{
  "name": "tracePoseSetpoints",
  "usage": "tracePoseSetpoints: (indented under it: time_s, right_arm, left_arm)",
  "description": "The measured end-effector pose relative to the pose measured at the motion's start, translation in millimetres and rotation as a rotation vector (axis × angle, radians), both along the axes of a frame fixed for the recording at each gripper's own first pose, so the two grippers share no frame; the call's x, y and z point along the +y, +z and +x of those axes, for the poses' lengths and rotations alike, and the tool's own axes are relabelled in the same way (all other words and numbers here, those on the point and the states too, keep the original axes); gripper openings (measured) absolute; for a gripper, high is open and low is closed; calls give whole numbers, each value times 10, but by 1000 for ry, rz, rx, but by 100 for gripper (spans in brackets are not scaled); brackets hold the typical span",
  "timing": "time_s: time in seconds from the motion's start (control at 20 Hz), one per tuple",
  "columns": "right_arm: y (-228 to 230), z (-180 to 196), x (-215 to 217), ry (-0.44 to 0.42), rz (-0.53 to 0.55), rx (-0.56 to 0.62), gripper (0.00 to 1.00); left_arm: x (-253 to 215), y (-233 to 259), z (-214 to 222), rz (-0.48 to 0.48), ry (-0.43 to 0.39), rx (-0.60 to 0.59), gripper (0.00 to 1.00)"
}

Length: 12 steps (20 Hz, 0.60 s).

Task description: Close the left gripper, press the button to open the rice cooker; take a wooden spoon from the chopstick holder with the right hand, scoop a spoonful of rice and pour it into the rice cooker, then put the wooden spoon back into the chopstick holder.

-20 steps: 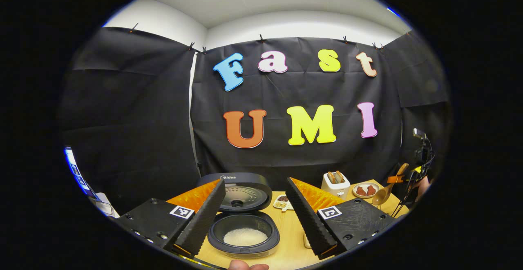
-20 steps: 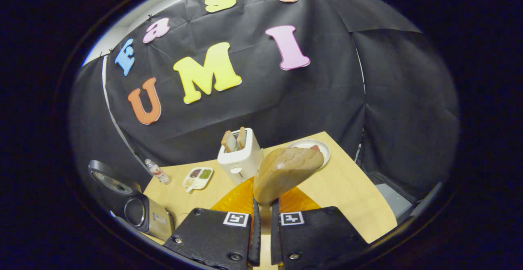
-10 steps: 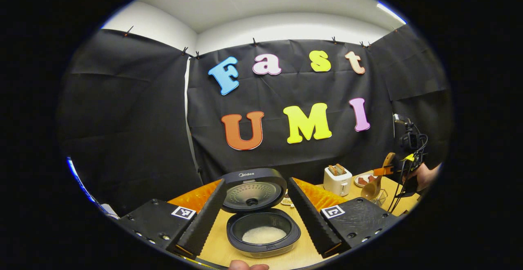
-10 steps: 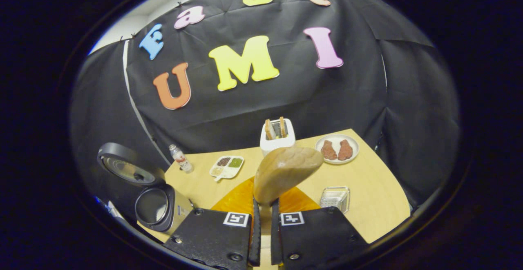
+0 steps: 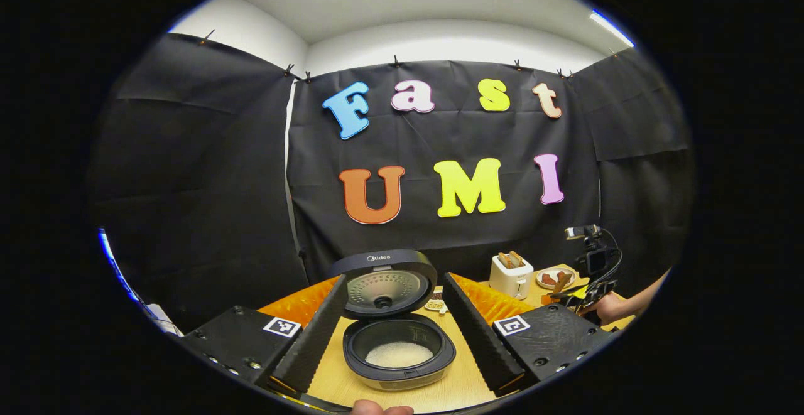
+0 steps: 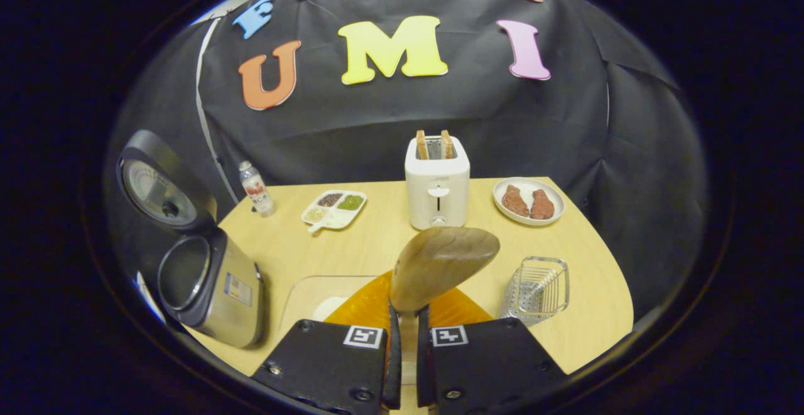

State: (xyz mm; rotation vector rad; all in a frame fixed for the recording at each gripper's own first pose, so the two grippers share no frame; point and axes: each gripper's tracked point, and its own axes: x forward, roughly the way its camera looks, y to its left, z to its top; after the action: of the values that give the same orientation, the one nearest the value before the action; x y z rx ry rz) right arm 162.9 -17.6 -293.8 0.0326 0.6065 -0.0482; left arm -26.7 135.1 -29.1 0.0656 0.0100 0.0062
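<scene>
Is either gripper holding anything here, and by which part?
The right gripper holds the wooden spoon by its handle, just below the bowl, jaws closed on it. The left gripper is open and holds nothing.

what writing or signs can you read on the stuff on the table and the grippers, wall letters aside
No text here reads surely.
Rice cooker lid: a small pale brand mark, too small to quote.
Rice cooker side: a sticker, blurred.
Bottle: a label, too small to read.
Left gripper and right gripper: square black-and-white coded markers, no words.
</scene>
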Motion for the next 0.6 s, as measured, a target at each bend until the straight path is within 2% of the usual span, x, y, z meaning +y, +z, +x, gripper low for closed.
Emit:
tracePoseSetpoints:
  time_s: [0.1, 0.2, 0.4, 0.5, 0.6]
  right_arm:
    - [-82, 26, -19, 8, -71, -11, 15]
    - [-91, 69, -28, 33, -195, -49, 15]
    - [-225, 122, 161, 126, -394, -108, 15]
    - [-313, 133, 311, 156, -387, -108, 15]
    - [-431, 132, 472, 160, -317, -86, 15]
  left_arm:
    - [39, -50, -6, 0, 11, 14, 96]
    - [53, -73, -14, -7, 18, 24, 96]
    - [87, -85, -3, -34, 29, 38, 96]
    - [96, -71, -2, -44, 35, 39, 96]
    - [115, -99, -10, -42, 44, 45, 96]
